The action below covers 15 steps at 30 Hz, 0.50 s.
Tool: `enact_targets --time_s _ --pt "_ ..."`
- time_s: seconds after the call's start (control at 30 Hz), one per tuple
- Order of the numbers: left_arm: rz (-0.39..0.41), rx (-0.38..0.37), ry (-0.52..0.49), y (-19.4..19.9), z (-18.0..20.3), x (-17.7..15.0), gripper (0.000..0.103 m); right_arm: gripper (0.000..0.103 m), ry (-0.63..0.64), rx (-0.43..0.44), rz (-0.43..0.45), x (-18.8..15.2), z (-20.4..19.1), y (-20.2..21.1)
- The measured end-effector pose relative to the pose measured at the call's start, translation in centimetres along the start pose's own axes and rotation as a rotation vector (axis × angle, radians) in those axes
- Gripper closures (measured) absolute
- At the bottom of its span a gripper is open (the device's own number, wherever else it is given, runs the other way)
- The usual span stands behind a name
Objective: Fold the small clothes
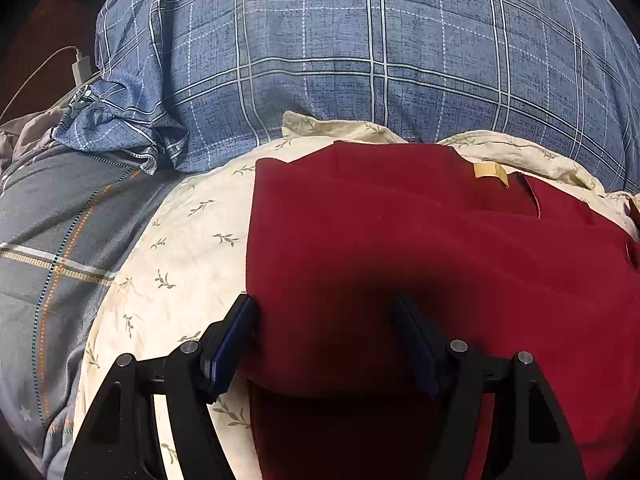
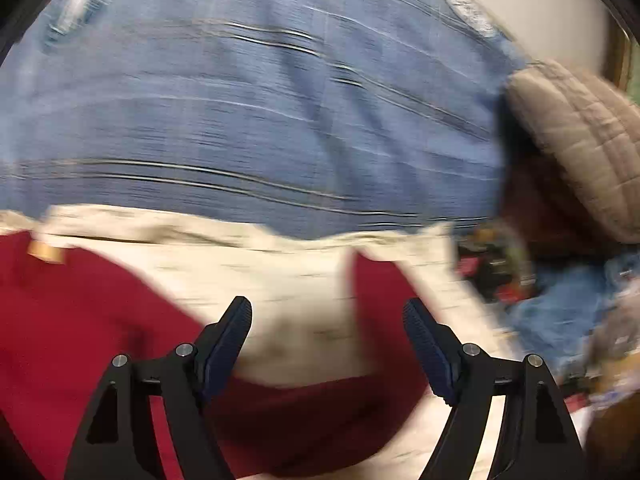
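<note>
A dark red garment [image 1: 400, 248] lies on a cream leaf-print cloth [image 1: 180, 264], with a tan label [image 1: 490, 172] near its far edge. Its left side looks folded over, with a straight edge. My left gripper [image 1: 326, 312] is open, its jaws low over the garment's left part, the left finger at the straight edge. In the blurred right wrist view the red garment [image 2: 80, 320] and its sleeve [image 2: 380, 288] lie on the cream cloth [image 2: 300, 292]. My right gripper [image 2: 328, 312] is open and empty above the cloth between body and sleeve.
A blue plaid quilt [image 1: 360, 48] fills the far side, also seen in the right wrist view [image 2: 260, 120]. A grey striped sheet [image 1: 52, 240] lies left, with a white charger and cable [image 1: 80, 68]. A brown quilted cushion [image 2: 580, 140] and cluttered items [image 2: 560, 300] are at right.
</note>
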<state>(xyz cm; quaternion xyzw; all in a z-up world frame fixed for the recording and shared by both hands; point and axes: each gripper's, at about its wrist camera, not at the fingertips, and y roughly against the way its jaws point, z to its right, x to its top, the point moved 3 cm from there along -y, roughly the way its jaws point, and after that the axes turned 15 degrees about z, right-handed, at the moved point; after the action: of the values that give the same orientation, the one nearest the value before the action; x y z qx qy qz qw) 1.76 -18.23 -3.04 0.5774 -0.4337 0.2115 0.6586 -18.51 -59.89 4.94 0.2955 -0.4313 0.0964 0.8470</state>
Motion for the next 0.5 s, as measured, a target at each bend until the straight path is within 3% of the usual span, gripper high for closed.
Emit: enact_targets --time_s 0.03,0.1,0.13,0.17,0.3,0.37,0.43,0.5 --pt "-0.001 -0.001 0.0 0.0 0.0 0.0 0.033 0.019 0.034 -0.02 -0.058 -1.0 0.3 -1.6" --pt "-0.004 -0.005 -0.001 -0.1 -0.1 0.0 0.032 0.039 0.023 -0.025 -0.145 -3.0 1.3 -3.6" --pt "-0.007 -0.007 0.003 -0.2 -0.1 0.0 0.032 0.078 -0.023 0.002 -0.18 -3.6 2.1 -4.1" --pt "-0.009 -0.01 0.008 -0.2 -0.2 0.1 0.032 0.1 -0.075 0.026 -0.191 -3.9 2.9 -4.2" --pt "-0.017 -0.016 0.029 -0.3 -0.6 0.3 0.032 0.099 -0.283 0.096 -0.049 -1.8 6.5 -1.6" --pt "-0.012 -0.016 0.045 -0.1 -1.0 0.5 0.033 0.099 -0.411 0.222 0.042 -0.2 7.3 0.2" --pt "0.014 -0.016 0.08 0.6 -1.6 0.9 0.033 0.099 -0.558 0.462 0.136 1.4 7.5 2.2" --pt "0.054 -0.019 0.119 1.4 -2.4 1.5 0.033 0.099 -0.631 0.645 0.182 2.6 6.8 3.7"
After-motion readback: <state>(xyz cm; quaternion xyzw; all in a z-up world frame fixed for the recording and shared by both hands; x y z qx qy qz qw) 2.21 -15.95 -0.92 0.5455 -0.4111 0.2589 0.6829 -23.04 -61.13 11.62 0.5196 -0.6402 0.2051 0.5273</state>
